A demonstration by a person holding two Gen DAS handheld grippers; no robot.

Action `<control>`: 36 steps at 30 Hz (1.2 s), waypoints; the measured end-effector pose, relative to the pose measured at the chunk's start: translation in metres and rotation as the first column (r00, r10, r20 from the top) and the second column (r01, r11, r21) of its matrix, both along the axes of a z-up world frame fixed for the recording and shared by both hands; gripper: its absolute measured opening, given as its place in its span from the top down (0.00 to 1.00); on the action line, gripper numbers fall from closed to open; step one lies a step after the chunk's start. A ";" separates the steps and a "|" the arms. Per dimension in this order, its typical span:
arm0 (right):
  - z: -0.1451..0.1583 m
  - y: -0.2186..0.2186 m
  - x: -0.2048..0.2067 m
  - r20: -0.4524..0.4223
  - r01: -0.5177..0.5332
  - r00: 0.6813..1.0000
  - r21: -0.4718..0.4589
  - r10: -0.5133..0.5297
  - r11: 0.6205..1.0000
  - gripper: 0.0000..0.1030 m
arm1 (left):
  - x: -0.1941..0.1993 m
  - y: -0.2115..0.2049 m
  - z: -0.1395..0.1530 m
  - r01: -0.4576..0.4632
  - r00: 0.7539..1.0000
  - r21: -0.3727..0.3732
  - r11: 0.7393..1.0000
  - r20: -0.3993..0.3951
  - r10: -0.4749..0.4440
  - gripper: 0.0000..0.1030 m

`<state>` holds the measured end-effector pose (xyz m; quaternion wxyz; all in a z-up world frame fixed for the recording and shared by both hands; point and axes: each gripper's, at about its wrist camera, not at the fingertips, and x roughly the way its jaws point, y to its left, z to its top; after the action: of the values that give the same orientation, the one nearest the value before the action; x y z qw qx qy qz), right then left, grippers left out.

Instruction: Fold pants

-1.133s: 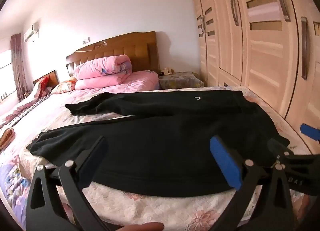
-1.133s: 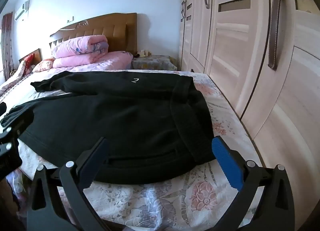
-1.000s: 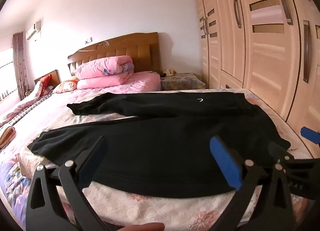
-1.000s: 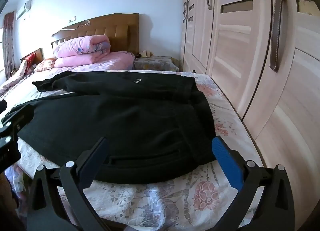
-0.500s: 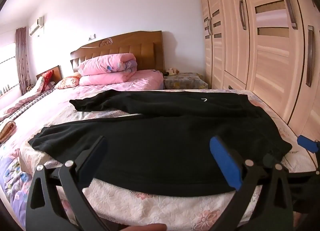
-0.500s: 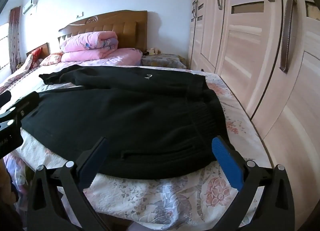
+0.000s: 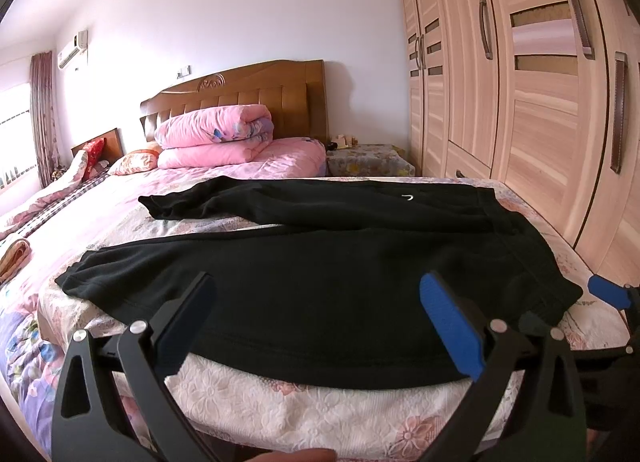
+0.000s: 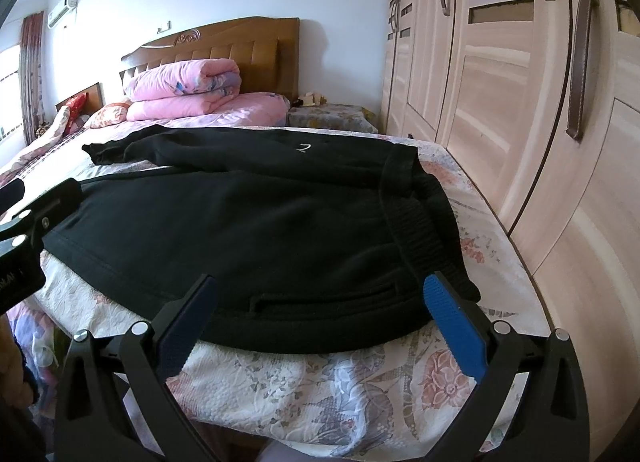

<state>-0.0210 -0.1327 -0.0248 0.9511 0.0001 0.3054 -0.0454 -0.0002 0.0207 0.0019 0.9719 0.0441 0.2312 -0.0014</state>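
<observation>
The bed (image 7: 304, 406) serves as the folding surface, so the black pants (image 7: 328, 294) lie spread flat across its near end, both legs running away from the wardrobe (image 7: 532, 102) and the waistband (image 8: 420, 238) on the wardrobe side. That layout leaves the near hem and waistband within reach. The left gripper (image 7: 320, 326) hangs spread before the pants' near edge, empty; the right gripper (image 8: 322, 316), equally spread and empty, sits before the waistband corner, probably ready for the first fold.
</observation>
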 end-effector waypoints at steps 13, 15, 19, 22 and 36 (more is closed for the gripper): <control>-0.001 0.000 0.000 -0.003 0.001 1.000 0.004 -0.001 1.000 0.04 | -0.003 0.002 -0.004 0.000 1.000 -0.003 1.000 -0.006 0.000 0.01; 0.000 0.000 0.000 -0.001 0.001 1.000 0.002 -0.001 1.000 0.04 | -0.003 0.003 -0.004 0.000 1.000 -0.003 1.000 -0.006 0.000 0.01; -0.002 0.001 -0.001 0.001 0.003 1.000 0.005 -0.003 1.000 0.04 | -0.004 0.004 -0.005 0.000 1.000 -0.004 1.000 -0.011 0.000 0.01; -0.002 0.001 -0.001 0.002 0.002 1.000 0.005 -0.002 1.000 0.04 | -0.005 0.004 -0.007 -0.001 1.000 -0.004 1.000 -0.015 0.001 0.01; -0.001 0.000 -0.002 0.003 0.002 1.000 0.007 -0.002 1.000 0.04 | -0.002 0.006 -0.007 -0.001 0.999 -0.004 1.000 -0.034 0.001 0.01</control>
<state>-0.0230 -0.1326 -0.0260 0.9516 0.0039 0.3041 -0.0452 -0.0025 0.0271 -0.0055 0.9680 0.0421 0.2475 -0.0022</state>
